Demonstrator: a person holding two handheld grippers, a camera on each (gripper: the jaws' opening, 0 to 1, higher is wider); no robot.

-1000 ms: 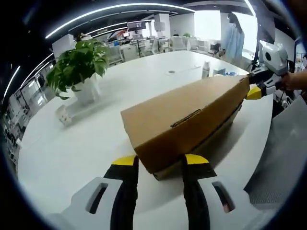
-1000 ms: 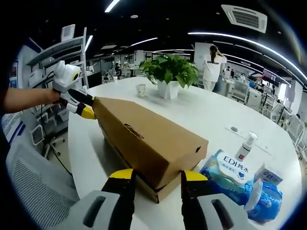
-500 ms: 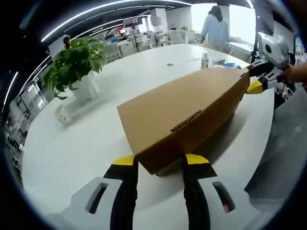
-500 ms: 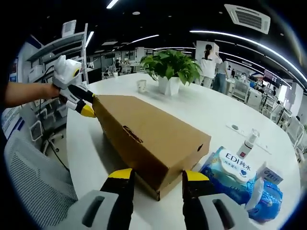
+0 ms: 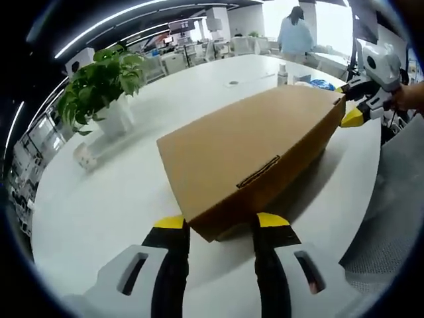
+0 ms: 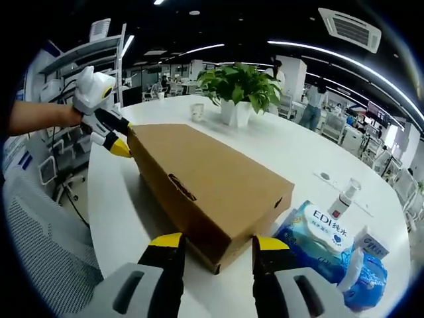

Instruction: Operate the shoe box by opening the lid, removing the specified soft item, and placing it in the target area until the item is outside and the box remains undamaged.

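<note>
The shoe box (image 5: 255,149) lay on the white tabletop (image 5: 106,192), lid (image 6: 199,169) down over the base, with one set of tongs posted at each short end. The left tongs (image 5: 216,228) stood apart, yellow tips flanking the near lower corner of the box; whether they bore on the cardboard could not be told. The right tongs (image 6: 212,246) likewise stood apart at the opposite end, tips either side of the corner. The box was plain corrugated card — judged light, stiff along its panels but liable to crease or tear at corners and at the slotted tab on the long side. The lid skirt overhung the base, so the soundest hold was judged to be the lower edge of that skirt at each end, lifted evenly — a lopsided pull risked racking the lid. The soft item inside was not visible. A potted plant (image 6: 240,93) stood beyond the box, and a wet-wipe pack (image 6: 318,242) just beside its right-hand end.
</note>
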